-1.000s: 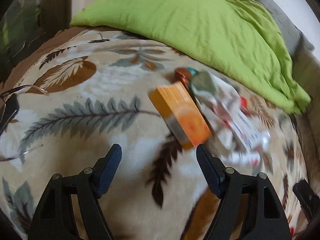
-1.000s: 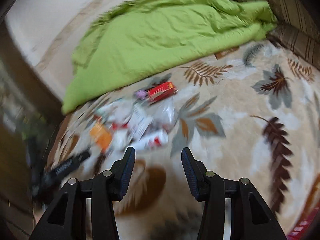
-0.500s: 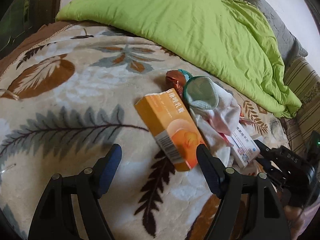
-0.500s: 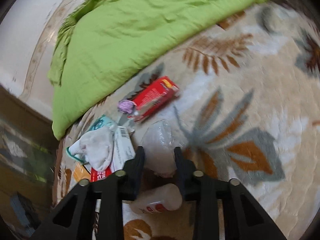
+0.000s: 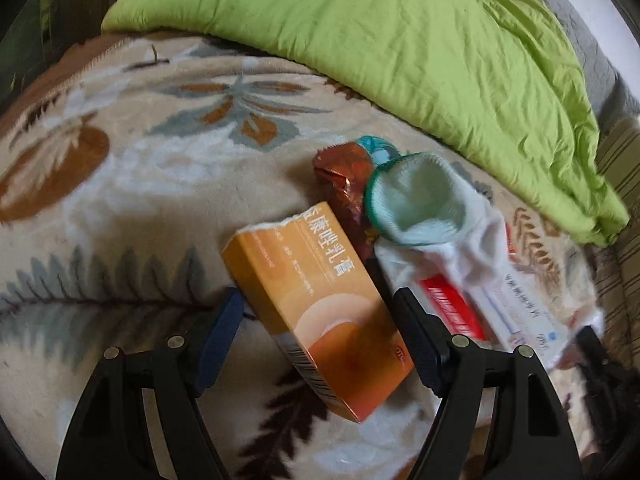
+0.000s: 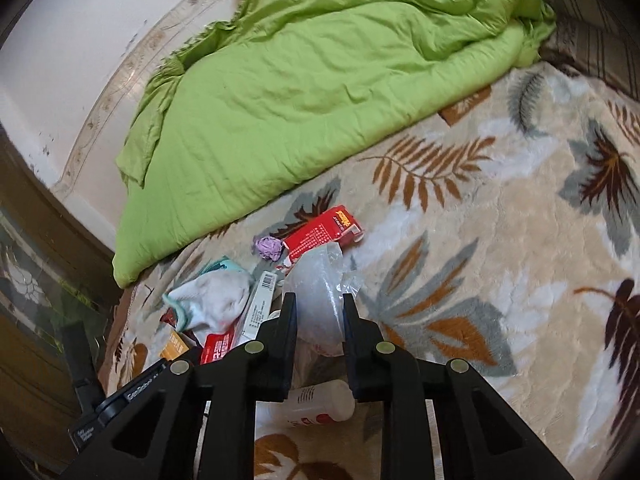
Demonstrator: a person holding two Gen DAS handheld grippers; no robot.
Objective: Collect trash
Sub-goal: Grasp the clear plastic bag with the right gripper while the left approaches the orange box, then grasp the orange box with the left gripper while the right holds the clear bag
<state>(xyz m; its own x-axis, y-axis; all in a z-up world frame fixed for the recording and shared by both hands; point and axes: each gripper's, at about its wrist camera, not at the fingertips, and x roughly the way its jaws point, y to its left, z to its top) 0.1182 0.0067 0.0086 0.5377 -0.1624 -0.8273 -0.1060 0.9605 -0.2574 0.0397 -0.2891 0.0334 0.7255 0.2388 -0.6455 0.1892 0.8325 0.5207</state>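
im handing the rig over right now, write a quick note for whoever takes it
Left gripper: open, fingers on either side of the orange box, not closed on it yet.
Right gripper: shut on the clear plastic bag.
Remaining pile on the leaf-print blanket: red carton, purple wad, white sock, white bottle, brown wrapper, some flat packets.
Done: nothing visibly collected; no bin in view.
Left: close on the box, carry both off, then clear the pile.

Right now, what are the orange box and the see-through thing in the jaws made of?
The orange box looks like thin printed cardboard: smooth, with a torn white edge. The see-through bag between the right gripper jaws seems thin, crinkly, shiny plastic.
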